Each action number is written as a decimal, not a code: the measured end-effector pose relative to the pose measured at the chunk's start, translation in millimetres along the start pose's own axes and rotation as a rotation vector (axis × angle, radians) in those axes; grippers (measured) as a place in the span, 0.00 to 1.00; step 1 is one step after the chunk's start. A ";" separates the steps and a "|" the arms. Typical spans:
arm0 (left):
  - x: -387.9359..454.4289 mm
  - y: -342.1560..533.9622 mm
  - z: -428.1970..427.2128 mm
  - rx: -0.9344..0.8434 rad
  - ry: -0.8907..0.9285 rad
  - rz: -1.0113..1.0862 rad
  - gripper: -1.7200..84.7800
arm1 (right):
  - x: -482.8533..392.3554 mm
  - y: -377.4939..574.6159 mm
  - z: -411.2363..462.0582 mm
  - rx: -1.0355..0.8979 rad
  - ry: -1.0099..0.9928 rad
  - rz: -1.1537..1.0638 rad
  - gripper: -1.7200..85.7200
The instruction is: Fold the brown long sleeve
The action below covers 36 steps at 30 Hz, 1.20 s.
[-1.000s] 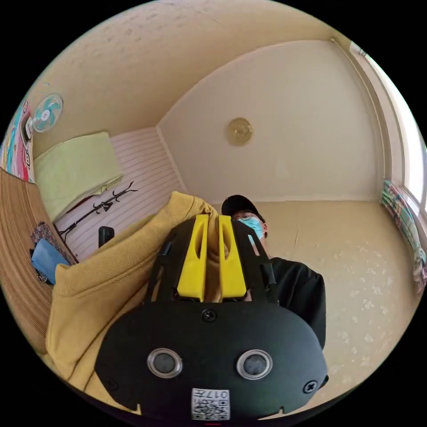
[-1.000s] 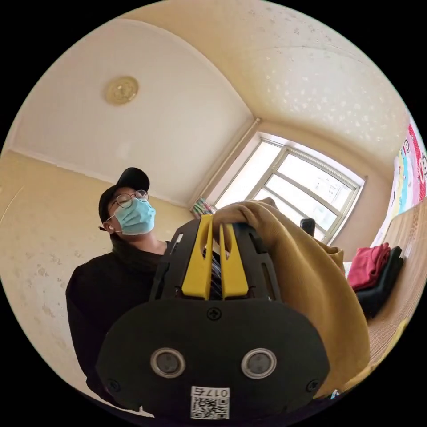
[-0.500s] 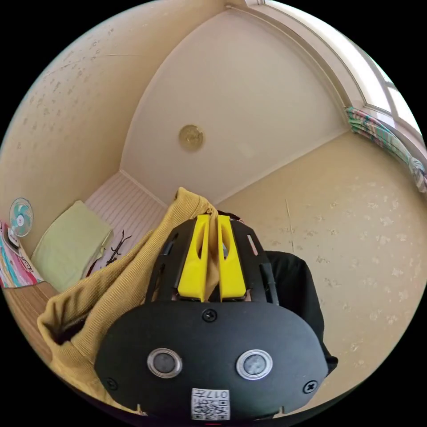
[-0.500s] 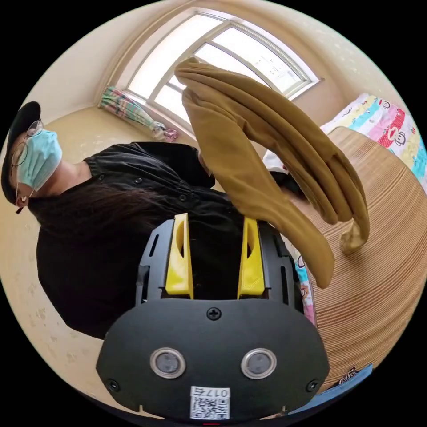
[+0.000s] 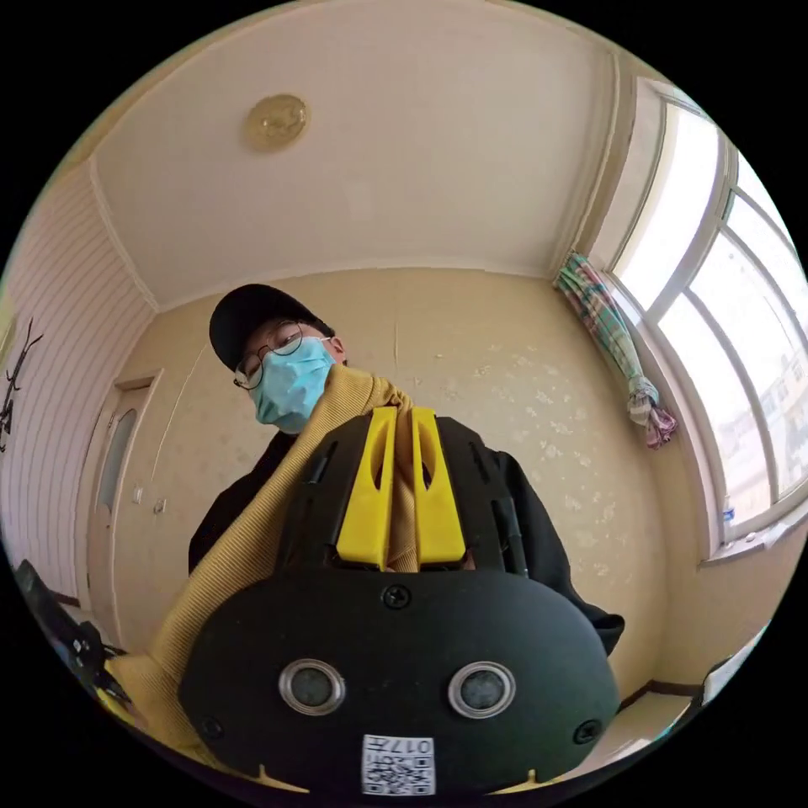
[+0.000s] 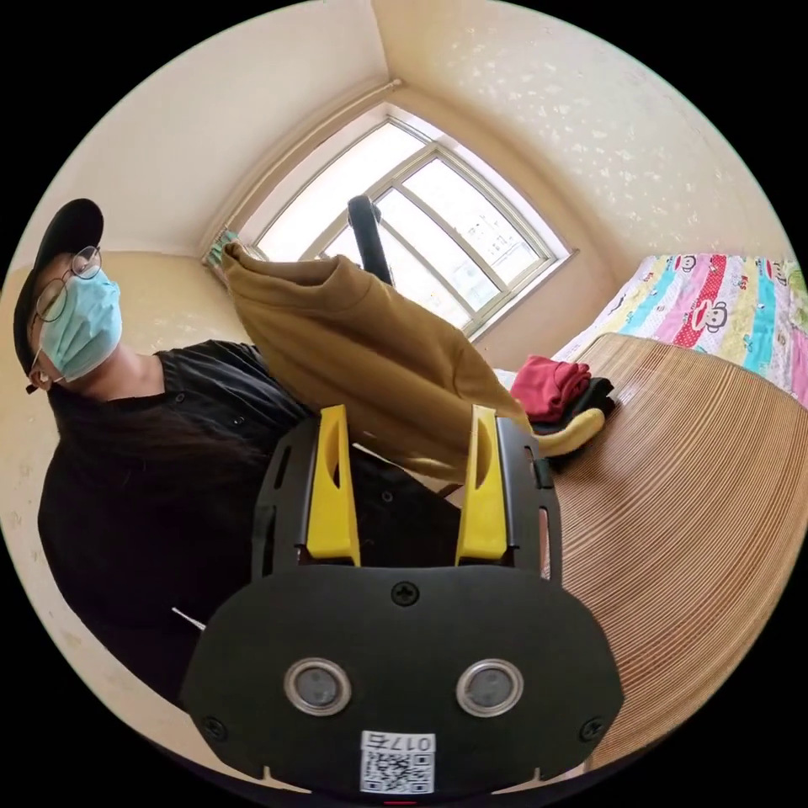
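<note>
your left gripper pinches a ribbed edge of the brown long sleeve between its two jaws, and the cloth hangs in the air above the striped mat. your right gripper has its jaws spread apart and holds nothing. behind you are the window, a cartoon sheet, and folded red and black clothes on the mat.

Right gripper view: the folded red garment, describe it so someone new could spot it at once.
Start at the big window, then drop to the ribbed woven mat below its sill. At the mat's far edge sits a small clothes pile: the red garment lies on top of a black garment. It is the only red piece, brighter than the brown long sleeve hanging in front.
</note>
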<state>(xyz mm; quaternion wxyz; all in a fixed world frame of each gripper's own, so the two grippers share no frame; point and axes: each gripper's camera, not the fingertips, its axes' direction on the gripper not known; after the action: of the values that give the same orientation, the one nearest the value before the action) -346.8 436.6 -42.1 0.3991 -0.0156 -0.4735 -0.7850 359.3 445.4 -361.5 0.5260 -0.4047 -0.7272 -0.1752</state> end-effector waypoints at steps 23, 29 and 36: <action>77.6 20.2 59.1 0.091 -0.303 -0.012 0.06 | -74.1 -29.7 31.0 -0.029 0.110 -0.067 0.04; 204.9 -10.3 91.9 0.120 -1.208 0.028 0.06 | -209.9 -20.9 -85.9 0.431 0.550 -0.264 0.03; 209.9 -31.9 207.0 -0.024 -1.905 0.161 0.06 | -342.9 -46.2 -93.5 0.524 0.717 -0.549 0.03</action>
<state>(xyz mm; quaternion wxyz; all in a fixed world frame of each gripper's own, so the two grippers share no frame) -583.4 472.1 133.2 -0.1013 -0.6844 -0.5890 -0.4175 422.7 214.9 -628.5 0.7604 0.0315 -0.6002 -0.2462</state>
